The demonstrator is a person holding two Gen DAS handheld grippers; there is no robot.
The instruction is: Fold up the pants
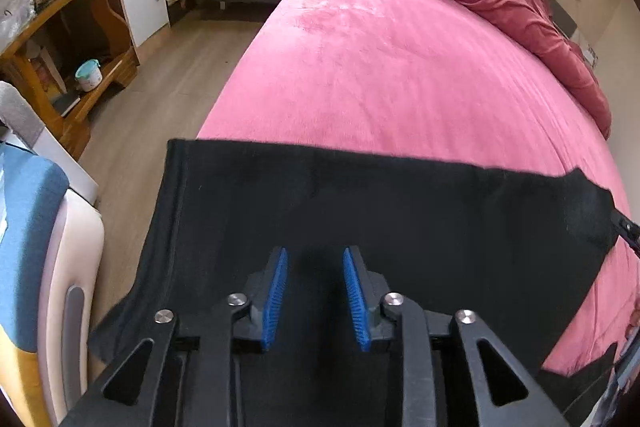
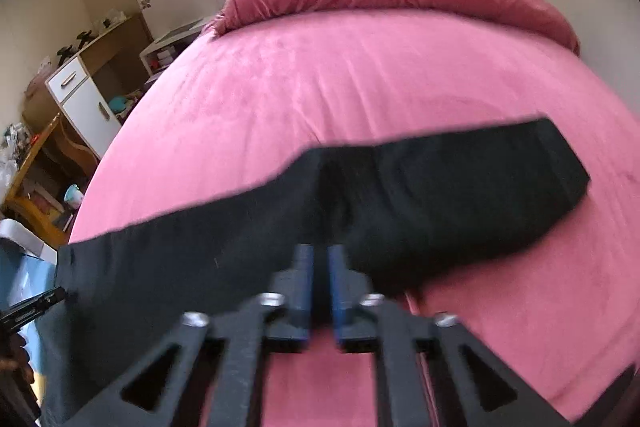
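The black knit pants [image 2: 400, 195] lie as a long band across the near end of the pink velvety bed cover [image 1: 380, 67], apparently laid out for folding, with the left gripper [image 1: 316, 295] above them, jaws apart and empty, and the right gripper [image 2: 319, 283] narrowly parted, gripping nothing.

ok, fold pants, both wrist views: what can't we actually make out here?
- Black pants, left wrist view: near edge hidden under the left gripper.
- Pants, right wrist view: blurred; layers unreadable.
- Right gripper: narrow gap, fabric contact unclear.
- Desk clutter: too small.
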